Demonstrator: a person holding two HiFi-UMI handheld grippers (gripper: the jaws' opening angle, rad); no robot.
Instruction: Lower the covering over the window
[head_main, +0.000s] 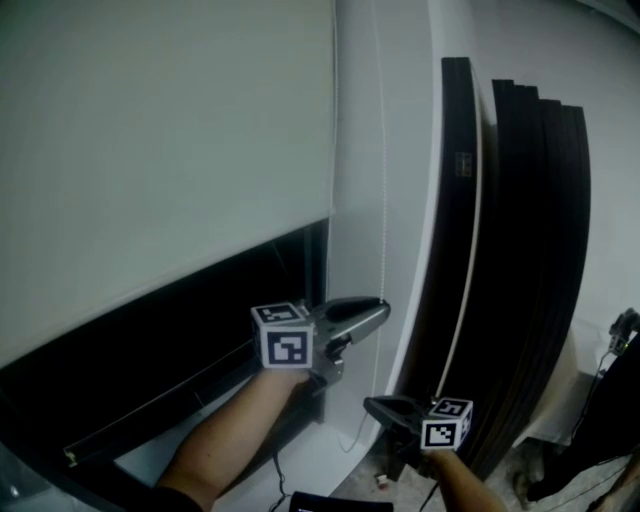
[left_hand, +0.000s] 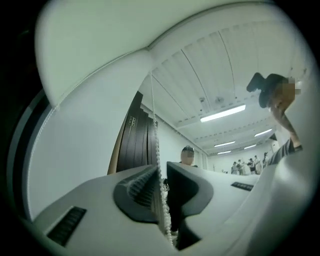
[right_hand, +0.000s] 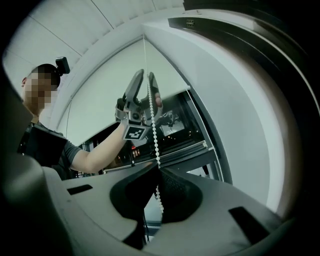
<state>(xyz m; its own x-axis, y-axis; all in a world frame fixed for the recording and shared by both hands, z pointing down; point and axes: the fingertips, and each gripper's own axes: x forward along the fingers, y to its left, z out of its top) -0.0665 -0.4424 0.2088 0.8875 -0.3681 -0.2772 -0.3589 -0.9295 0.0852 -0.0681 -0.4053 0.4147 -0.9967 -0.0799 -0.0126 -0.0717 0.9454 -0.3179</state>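
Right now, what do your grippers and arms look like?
The left gripper and right gripper are grey plastic with dark ribbed pads. Each carries a white cube with black square markers; the forearms are bare below a dark short sleeve.

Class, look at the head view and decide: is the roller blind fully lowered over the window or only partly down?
Partly down: the roller blind ends above a dark, uncovered strip of window.

My left grey plastic gripper (head_main: 378, 308) and right grey plastic gripper (head_main: 372, 404) each bear a white cube with black square markers (head_main: 283, 337). Dark grey short sleeve (right_hand: 49, 146), small black head camera (right_hand: 62, 64).
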